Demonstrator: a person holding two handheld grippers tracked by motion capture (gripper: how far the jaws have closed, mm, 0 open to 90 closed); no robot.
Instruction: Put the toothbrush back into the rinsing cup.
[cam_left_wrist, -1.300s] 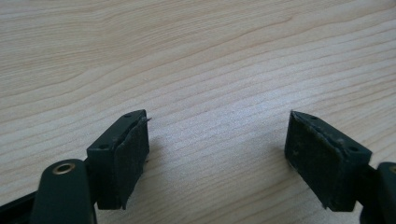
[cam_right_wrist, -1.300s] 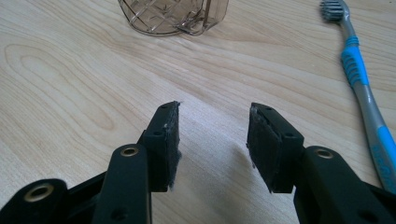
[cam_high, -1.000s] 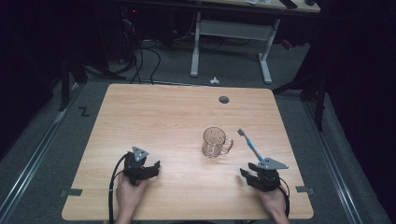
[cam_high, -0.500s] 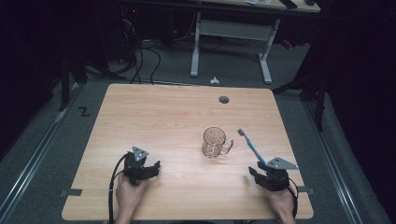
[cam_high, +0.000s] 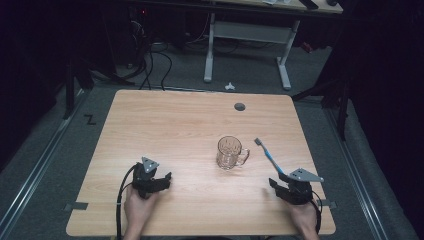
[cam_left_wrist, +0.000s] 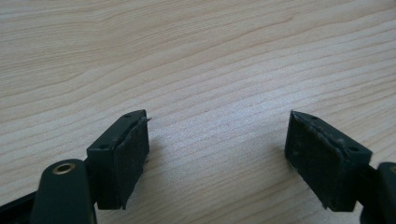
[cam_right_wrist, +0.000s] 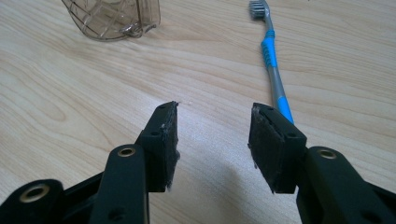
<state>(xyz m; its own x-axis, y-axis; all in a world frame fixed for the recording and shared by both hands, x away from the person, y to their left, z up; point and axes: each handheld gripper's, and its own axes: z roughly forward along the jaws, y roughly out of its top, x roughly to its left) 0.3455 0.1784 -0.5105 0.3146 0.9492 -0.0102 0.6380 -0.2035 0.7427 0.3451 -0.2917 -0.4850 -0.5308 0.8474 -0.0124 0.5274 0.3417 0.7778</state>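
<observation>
A clear glass mug (cam_high: 231, 152) stands upright right of the table's middle, its handle facing right; its base shows in the right gripper view (cam_right_wrist: 112, 18). A blue and grey toothbrush (cam_high: 267, 156) lies flat to the right of the mug, bristles at the far end (cam_right_wrist: 271, 51). My right gripper (cam_high: 278, 180) rests low near the front right edge. Its jaws have just been opening and hold nothing (cam_right_wrist: 212, 112); the toothbrush handle ends just outside the right-hand jaw. My left gripper (cam_high: 165, 181) sits at the front left, open wide over bare wood (cam_left_wrist: 217, 135).
The wooden table (cam_high: 165, 125) has a round cable hole (cam_high: 240, 106) at the back right. Beyond it stand a white desk frame (cam_high: 247, 35) and floor cables (cam_high: 150, 55). A small white object (cam_high: 229, 86) lies on the floor behind the table.
My right gripper has shifted slightly right and back toward the near edge, away from the toothbrush handle. The left gripper, mug and toothbrush have not moved.
</observation>
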